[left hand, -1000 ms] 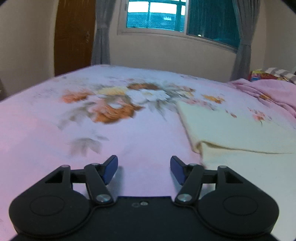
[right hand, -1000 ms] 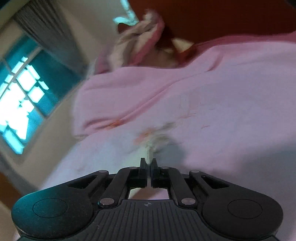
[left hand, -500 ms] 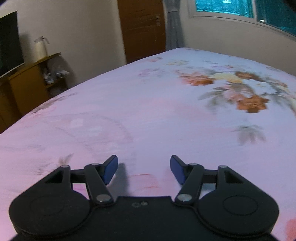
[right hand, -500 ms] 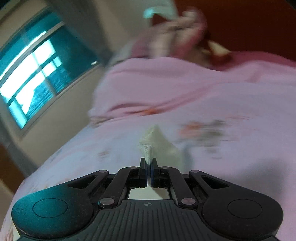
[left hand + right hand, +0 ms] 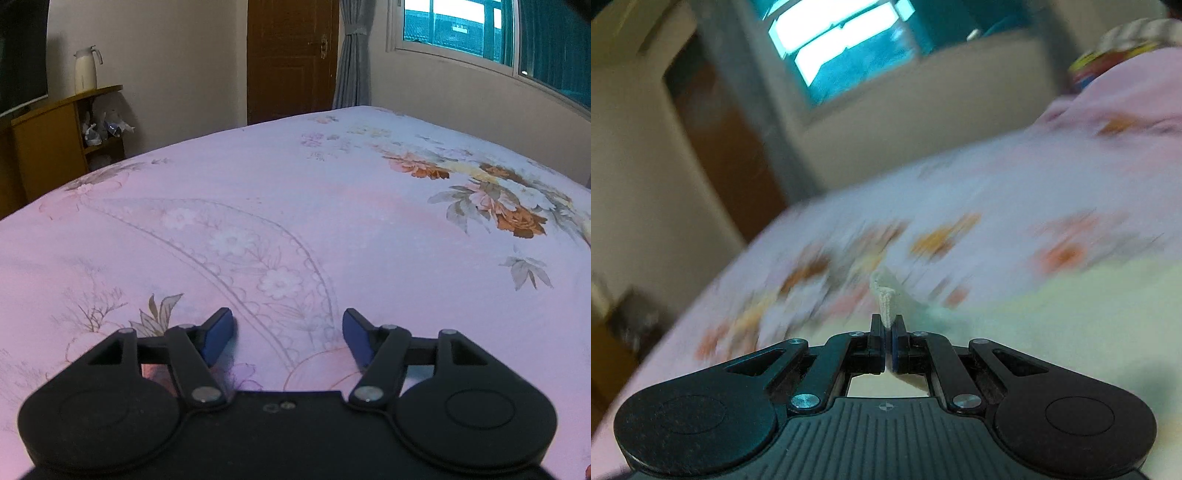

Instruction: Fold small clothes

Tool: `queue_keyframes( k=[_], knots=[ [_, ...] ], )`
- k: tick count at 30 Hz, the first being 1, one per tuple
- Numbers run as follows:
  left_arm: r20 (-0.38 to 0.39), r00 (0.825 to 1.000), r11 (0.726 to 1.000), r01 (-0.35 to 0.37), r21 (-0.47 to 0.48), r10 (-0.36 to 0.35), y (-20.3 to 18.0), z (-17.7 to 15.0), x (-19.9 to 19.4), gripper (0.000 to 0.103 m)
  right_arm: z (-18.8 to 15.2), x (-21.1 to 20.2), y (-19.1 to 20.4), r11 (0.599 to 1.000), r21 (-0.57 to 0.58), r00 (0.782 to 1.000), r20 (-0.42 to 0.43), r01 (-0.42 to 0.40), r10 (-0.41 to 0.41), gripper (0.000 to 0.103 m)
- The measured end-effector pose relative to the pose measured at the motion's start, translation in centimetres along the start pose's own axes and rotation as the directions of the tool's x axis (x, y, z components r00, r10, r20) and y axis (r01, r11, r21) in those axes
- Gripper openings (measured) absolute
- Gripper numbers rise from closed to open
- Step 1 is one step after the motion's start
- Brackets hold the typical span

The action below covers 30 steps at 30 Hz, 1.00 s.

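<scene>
Right fingers (image 5: 900,332) around cream cloth (image 5: 885,302)

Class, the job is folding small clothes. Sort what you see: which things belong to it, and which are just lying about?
Job: cream garment; right gripper, shut on its edge; left gripper, open; bedsheet, the work surface.

Lying about: white jug; wooden shelf; door; curtain; window.

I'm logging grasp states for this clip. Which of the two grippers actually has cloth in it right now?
The right gripper: its jaws are shut on a corner of the cream cloth. The left gripper is open, with only the floral bedsheet between its fingers.
</scene>
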<state>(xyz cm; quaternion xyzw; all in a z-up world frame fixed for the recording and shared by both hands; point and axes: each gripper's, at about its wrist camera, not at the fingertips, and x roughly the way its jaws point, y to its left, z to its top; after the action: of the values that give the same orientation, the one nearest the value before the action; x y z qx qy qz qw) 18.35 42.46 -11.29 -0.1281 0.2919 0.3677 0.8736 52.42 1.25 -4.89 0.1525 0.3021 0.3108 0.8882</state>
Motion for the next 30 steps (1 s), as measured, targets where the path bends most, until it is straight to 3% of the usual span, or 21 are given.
queue_keyframes(
  k=[2,7,13,18,20,22,24,27,30],
  knots=[
    [0.003,1.0,1.0,0.019,-0.022,-0.019,0.4,0.0,0.1,0.067,-2.8,2.6,2.7,0.998,-0.053,0.998,-0.058,-0.014,0.011,0.003],
    [0.015,0.999,0.998,0.041,-0.039,-0.041,0.7,-0.2,0.1,0.069,-6.9,4.2,5.4,0.985,-0.172,0.998,-0.062,0.001,-0.012,0.003],
    [0.025,0.998,0.997,0.054,-0.053,-0.053,0.9,-0.4,0.0,0.07,-7.2,3.0,6.7,0.976,-0.217,1.0,-0.022,-0.011,0.006,0.003],
    [0.025,0.998,0.997,0.052,-0.05,-0.051,0.9,-0.4,0.0,0.07,-7.5,2.9,7.5,0.975,-0.214,0.995,-0.091,-0.062,0.043,0.003],
    [0.024,0.999,0.998,0.05,-0.047,-0.049,0.9,-0.4,0.0,0.07,-8.2,3.8,7.6,0.973,-0.197,0.98,-0.181,-0.123,0.087,0.013],
    [0.024,0.999,0.998,0.048,-0.044,-0.047,0.8,-0.4,0.1,0.07,-8.6,2.9,8.1,0.957,-0.204,0.969,-0.183,-0.205,0.168,0.051],
    [0.023,0.999,0.998,0.046,-0.041,-0.045,0.7,-0.3,0.1,0.07,-8.9,1.3,8.0,0.95,-0.192,0.964,-0.15,-0.247,0.22,0.051],
    [0.022,0.999,0.998,0.044,-0.038,-0.044,0.7,-0.3,0.1,0.07,-9.1,-1.7,6.8,0.959,-0.196,0.978,-0.088,-0.204,0.19,0.049],
    [0.023,0.999,0.998,0.047,-0.029,-0.046,0.5,-0.2,0.0,0.067,-8.7,-5.6,3.9,0.969,-0.221,0.994,-0.025,-0.111,0.108,0.03]
  ],
)
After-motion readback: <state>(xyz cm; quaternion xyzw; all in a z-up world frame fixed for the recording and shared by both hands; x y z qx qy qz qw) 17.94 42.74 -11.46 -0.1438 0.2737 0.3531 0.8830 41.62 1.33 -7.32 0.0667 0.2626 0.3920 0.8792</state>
